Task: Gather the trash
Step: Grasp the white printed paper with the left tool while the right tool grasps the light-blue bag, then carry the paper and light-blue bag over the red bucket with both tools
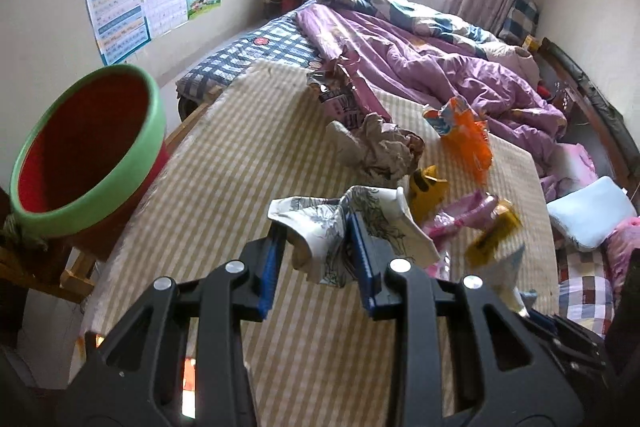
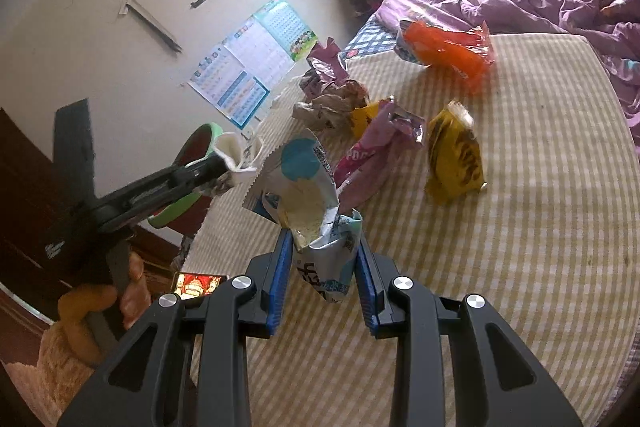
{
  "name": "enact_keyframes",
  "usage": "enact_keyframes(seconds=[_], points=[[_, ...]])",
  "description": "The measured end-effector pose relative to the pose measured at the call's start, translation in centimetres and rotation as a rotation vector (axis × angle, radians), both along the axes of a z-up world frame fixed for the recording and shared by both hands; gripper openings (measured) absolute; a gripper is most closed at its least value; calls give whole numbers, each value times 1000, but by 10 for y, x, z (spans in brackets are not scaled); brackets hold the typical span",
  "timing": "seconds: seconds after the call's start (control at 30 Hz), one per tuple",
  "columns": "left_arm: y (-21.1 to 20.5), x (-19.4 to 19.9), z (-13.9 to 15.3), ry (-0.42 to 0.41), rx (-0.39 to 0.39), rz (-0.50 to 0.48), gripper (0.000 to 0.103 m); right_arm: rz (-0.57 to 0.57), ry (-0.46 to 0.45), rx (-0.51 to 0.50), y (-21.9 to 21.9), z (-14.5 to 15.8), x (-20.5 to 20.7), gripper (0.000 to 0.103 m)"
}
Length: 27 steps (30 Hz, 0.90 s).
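My left gripper is shut on a crumpled white paper with a black flower print, held above the yellow checked mat. The right wrist view shows that left gripper from the side, holding the white paper close in front of the bin. The red bin with a green rim stands at the mat's left edge, tilted with its mouth showing. My right gripper is shut on a torn blue-and-white snack bag, lifted off the mat.
Loose trash lies on the mat: an orange wrapper, a brown crumpled paper, a pink wrapper and a yellow bag. A purple quilt covers the far bed. A lit phone lies by a hand.
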<state>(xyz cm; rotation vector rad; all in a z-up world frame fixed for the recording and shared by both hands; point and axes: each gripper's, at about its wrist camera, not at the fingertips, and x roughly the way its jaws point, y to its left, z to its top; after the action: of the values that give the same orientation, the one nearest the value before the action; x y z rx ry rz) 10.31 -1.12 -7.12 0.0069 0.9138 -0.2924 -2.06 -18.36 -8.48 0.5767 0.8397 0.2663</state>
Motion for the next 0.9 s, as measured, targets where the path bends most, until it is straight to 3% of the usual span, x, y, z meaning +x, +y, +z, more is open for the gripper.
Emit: enact_keyframes(seconds=[0.33,0.9], points=[[32,-26,-2,18,-41,60,31,6,-40,-61,11,15,-1,30],[41,-47,4,-12,-45,45,31,-50,-118,-93,13,36,-11,31]])
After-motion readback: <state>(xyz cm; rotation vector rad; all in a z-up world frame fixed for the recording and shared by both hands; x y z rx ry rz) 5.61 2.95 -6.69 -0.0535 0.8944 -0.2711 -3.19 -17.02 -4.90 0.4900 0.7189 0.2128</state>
